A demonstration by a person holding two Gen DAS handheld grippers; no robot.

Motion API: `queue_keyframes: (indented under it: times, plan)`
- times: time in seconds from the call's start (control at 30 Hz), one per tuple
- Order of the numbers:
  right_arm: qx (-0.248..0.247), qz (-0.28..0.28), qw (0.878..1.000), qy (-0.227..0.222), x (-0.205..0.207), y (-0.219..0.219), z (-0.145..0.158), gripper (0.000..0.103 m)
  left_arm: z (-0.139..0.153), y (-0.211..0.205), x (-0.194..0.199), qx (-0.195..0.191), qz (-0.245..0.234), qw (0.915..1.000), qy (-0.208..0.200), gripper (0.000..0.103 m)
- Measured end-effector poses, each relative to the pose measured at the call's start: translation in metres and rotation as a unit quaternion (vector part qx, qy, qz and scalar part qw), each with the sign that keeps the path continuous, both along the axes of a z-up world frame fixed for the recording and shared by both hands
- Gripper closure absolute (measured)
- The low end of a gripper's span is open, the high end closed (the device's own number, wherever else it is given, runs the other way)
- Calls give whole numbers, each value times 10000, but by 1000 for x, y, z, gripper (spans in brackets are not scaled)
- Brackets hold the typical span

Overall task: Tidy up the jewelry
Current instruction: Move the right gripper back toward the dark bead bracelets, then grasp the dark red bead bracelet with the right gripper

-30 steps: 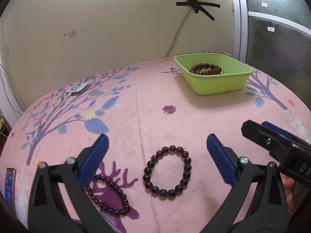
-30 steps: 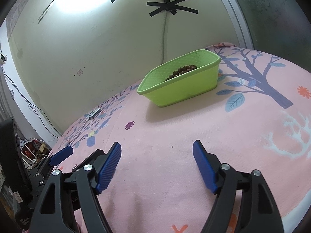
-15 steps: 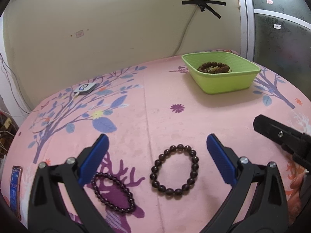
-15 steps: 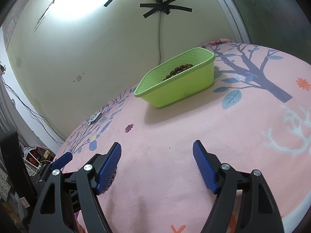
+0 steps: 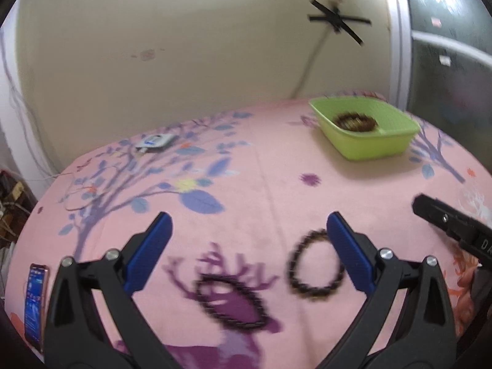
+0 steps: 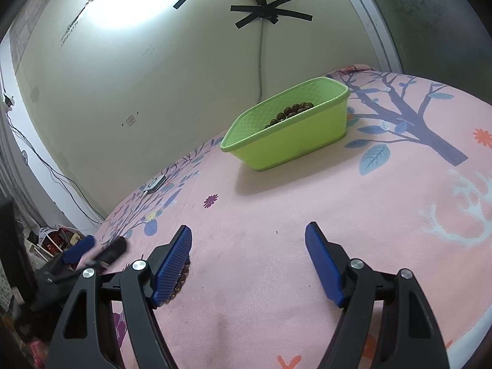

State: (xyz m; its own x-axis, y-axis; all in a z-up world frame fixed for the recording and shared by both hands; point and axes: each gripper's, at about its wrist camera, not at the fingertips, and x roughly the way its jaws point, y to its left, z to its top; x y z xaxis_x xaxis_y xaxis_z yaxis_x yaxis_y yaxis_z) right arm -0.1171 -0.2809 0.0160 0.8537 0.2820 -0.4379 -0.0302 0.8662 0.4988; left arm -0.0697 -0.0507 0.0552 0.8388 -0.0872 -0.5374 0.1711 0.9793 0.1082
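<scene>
Two dark bead bracelets lie on the pink printed cloth. The large-bead bracelet (image 5: 313, 266) lies by my left gripper's right finger; part of it shows behind the right gripper's left finger (image 6: 181, 279). The small-bead bracelet (image 5: 230, 303) lies between the left fingers, on the purple deer print. My left gripper (image 5: 249, 252) is open and empty above them. My right gripper (image 6: 249, 264) is open and empty over bare cloth. A green basket (image 5: 366, 149) at the far right holds brown beads (image 5: 353, 121); it also shows in the right wrist view (image 6: 292, 141).
A phone (image 5: 35, 301) lies at the cloth's left edge. A small white device (image 5: 155, 141) with a cable lies at the far left. The right gripper's black tip (image 5: 446, 220) reaches in from the right. A wall stands behind the table.
My left gripper has swung left and pulled back; both bracelets now sit further right in its view, which is blurred. The right gripper has barely moved.
</scene>
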Motion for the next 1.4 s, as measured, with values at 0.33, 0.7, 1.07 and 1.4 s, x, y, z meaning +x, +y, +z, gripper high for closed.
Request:
queue_keyframes:
  times: [0.33, 0.7, 1.07, 1.4]
  plan:
    - [-377, 180, 9991, 88, 2, 16, 1, 51, 8, 80, 2, -142, 42, 9980, 615, 6]
    - [-1713, 2427, 9547, 163, 16, 133, 12, 103, -27, 97, 7, -910, -509, 9808, 1647, 43]
    - [-2357, 3037, 9221, 449, 39, 183, -3, 103, -50, 77, 21, -464, -602, 9794, 1872, 49]
    - [-2234, 3083, 9231, 545, 47, 184, -7, 103, -48, 69, 20, -547, -843, 9772, 1873, 96]
